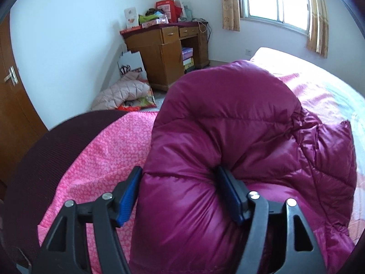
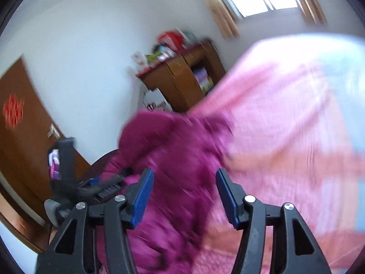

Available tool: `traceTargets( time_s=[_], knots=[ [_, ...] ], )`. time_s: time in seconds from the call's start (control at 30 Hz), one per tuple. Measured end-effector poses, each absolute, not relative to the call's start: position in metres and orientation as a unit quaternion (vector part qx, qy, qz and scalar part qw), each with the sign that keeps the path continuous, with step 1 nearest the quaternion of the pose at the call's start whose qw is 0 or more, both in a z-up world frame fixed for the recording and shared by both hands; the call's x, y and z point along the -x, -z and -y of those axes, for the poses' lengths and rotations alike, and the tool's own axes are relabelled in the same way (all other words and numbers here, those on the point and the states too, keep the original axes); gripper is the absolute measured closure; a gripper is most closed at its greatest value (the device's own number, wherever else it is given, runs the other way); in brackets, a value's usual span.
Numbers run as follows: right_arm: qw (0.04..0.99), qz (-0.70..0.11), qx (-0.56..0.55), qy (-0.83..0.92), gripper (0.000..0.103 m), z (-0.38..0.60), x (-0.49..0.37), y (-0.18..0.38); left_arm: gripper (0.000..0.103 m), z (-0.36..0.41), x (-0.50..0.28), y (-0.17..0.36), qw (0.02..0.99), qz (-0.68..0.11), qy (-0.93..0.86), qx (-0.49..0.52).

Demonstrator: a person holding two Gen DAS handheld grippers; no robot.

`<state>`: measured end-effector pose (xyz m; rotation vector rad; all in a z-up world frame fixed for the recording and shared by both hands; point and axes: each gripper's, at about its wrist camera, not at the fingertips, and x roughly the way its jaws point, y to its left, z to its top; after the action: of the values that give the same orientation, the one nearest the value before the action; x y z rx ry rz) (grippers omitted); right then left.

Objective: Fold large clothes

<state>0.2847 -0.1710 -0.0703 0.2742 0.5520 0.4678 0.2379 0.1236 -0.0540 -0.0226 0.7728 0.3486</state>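
Blue-padded left gripper [image 1: 180,196] clamps a thick bunch of the magenta down jacket [image 1: 239,123], lifting it off the pink bedspread [image 1: 107,159] toward twelve o'clock, probably to fold it over; right gripper [image 2: 184,196] hangs with jaws apart, empty, jacket beyond

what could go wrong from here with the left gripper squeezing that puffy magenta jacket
1. The left gripper pinches a thick, slick bulge of the magenta down jacket; the puffy fabric could slide out from between the pads.
2. The right gripper is open and holds nothing, so the jacket hangs from one grip and may bunch rather than fold flat on the pink bedspread.
3. The right view is motion-blurred, so a fast regrasp could miss.
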Motion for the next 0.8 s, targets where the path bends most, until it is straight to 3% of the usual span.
traceTargets(
  time_s=[0.13,0.3,0.5,0.8],
  knots=[
    [0.926,-0.283,-0.078,-0.238,0.06,0.132,-0.313,0.06,0.032,-0.116,-0.237,0.054,0.911,-0.371,-0.18,-0.007],
    [0.896,-0.372,-0.135,-0.202,0.061,0.132,-0.357,0.112,0.032,-0.119,-0.236,0.054,0.911,-0.374,-0.174,0.003],
    [0.912,-0.336,-0.098,-0.216,0.061,0.13,-0.352,0.143,0.032,-0.113,-0.24,0.055,0.91,-0.374,-0.176,-0.014],
    [0.923,-0.329,-0.074,-0.188,0.059,0.129,-0.326,0.138,0.026,-0.109,-0.24,0.057,0.91,-0.38,-0.166,-0.014]
  ],
)
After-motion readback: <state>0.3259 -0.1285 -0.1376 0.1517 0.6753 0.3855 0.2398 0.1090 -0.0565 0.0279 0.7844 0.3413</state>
